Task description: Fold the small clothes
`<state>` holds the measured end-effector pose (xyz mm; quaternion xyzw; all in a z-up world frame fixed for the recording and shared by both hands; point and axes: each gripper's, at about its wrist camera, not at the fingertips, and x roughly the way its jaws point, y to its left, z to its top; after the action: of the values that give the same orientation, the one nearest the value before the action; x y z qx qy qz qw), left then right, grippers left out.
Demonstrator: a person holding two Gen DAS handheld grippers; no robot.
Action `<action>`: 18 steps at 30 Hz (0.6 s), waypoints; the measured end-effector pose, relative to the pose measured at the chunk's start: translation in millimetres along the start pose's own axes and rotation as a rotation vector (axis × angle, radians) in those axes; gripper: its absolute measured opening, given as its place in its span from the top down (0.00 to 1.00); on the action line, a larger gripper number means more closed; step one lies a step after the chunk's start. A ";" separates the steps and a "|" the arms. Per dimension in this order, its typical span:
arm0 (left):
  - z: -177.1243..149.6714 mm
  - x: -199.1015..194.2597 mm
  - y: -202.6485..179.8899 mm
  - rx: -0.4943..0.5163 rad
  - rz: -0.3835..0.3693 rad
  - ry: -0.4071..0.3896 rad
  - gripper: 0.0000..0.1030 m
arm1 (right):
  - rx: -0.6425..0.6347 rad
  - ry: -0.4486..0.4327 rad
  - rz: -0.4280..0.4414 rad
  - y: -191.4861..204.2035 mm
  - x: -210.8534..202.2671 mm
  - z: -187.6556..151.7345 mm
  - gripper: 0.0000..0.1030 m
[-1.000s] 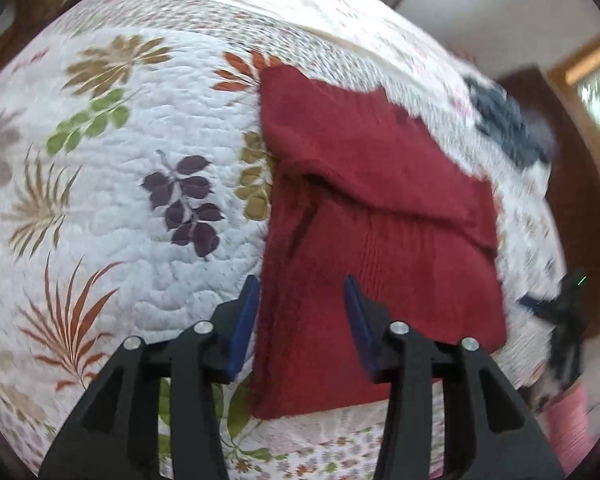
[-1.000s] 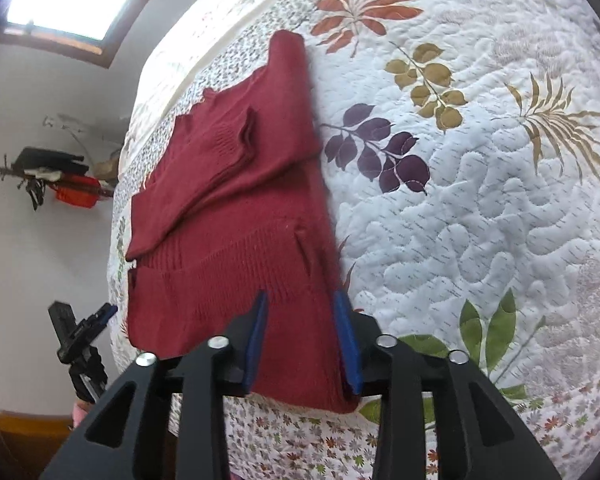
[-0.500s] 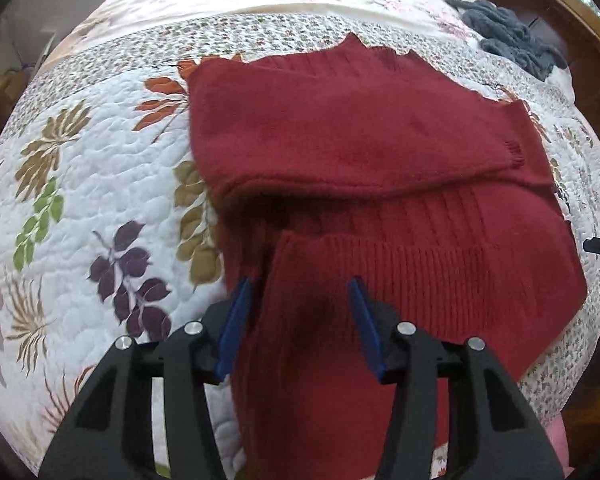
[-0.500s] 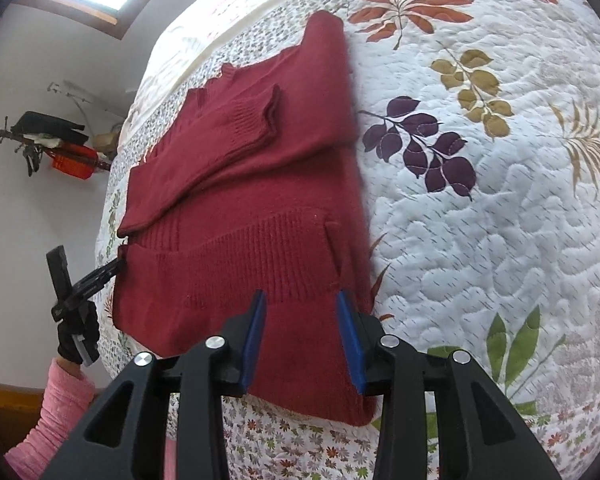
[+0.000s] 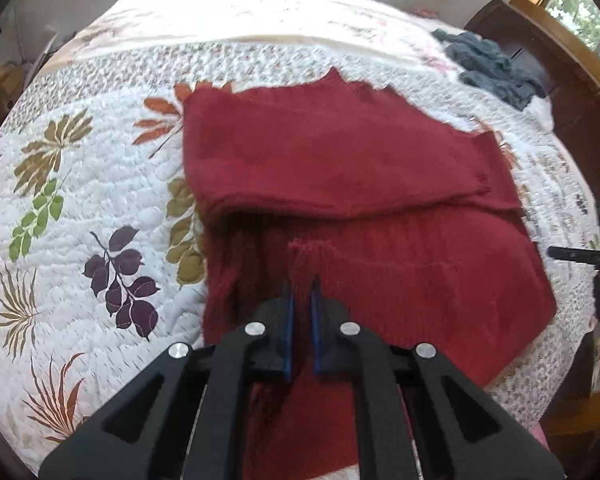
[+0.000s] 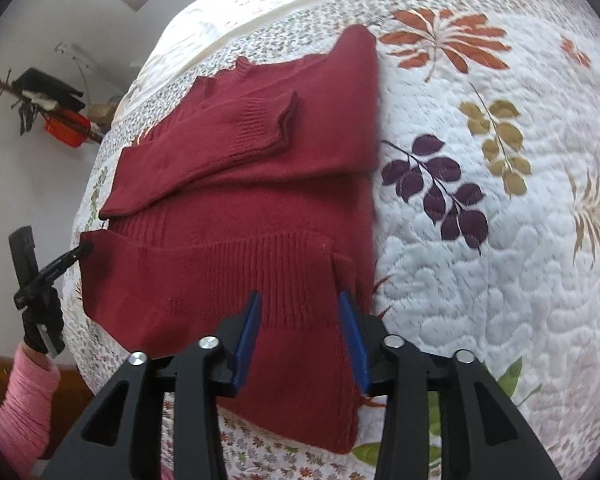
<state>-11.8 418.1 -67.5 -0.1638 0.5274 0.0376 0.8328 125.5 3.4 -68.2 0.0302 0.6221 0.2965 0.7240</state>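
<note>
Quilted white bedding [image 5: 100, 208], stitched in wavy lines and printed with leaves in purple, olive, green and rust, covers a bed that fills both wrist views, with a band of small flowers running along its edge. A dark red knit sweater [image 5: 340, 168] lies flat on the quilt, its sleeves folded across the chest and a ribbed cuff [image 6: 260, 124] resting on top. The lower hem, also ribbed, is turned up over the body in a broad band.

The left gripper [image 5: 301, 300], black plastic with blue pads, is pinched nearly closed on a puckered ridge of the sweater's turned-up hem, the fabric bunching just ahead of its tips. The right gripper [image 6: 300, 304] stands with its blue-lined jaws wide apart above the ribbed hem at the sweater's other corner, holding nothing. In the right wrist view the left gripper appears small at the far corner of the hem, held by a black-gloved hand [image 6: 42, 320] with a pink knit sleeve [image 6: 20, 408] below it.

A rumpled grey-blue garment [image 5: 492, 68] lies well apart from the sweater toward the far side of the bed, near a dark wooden headboard [image 5: 560, 92].
</note>
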 end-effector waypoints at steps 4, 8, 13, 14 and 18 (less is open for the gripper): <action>6.1 27.3 8.3 -0.054 -0.006 0.055 0.94 | -0.030 0.022 -0.019 4.0 12.3 8.0 0.52; 6.8 43.3 9.9 -0.059 0.003 0.081 0.85 | -0.081 0.055 -0.045 9.3 27.9 16.3 0.49; 8.3 49.6 8.9 -0.055 0.009 0.089 0.82 | -0.126 0.104 -0.076 13.3 52.2 22.3 0.46; 9.2 51.0 8.0 -0.052 0.012 0.088 0.82 | -0.138 0.109 -0.083 14.3 55.6 22.0 0.51; 6.9 41.3 -0.5 -0.026 0.034 0.056 0.95 | -0.169 0.089 -0.079 21.9 51.3 16.6 0.94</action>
<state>12.5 415.3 -101.5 -0.1666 0.5525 0.0543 0.8149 134.7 50.7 -100.8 -0.0688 0.6271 0.3202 0.7067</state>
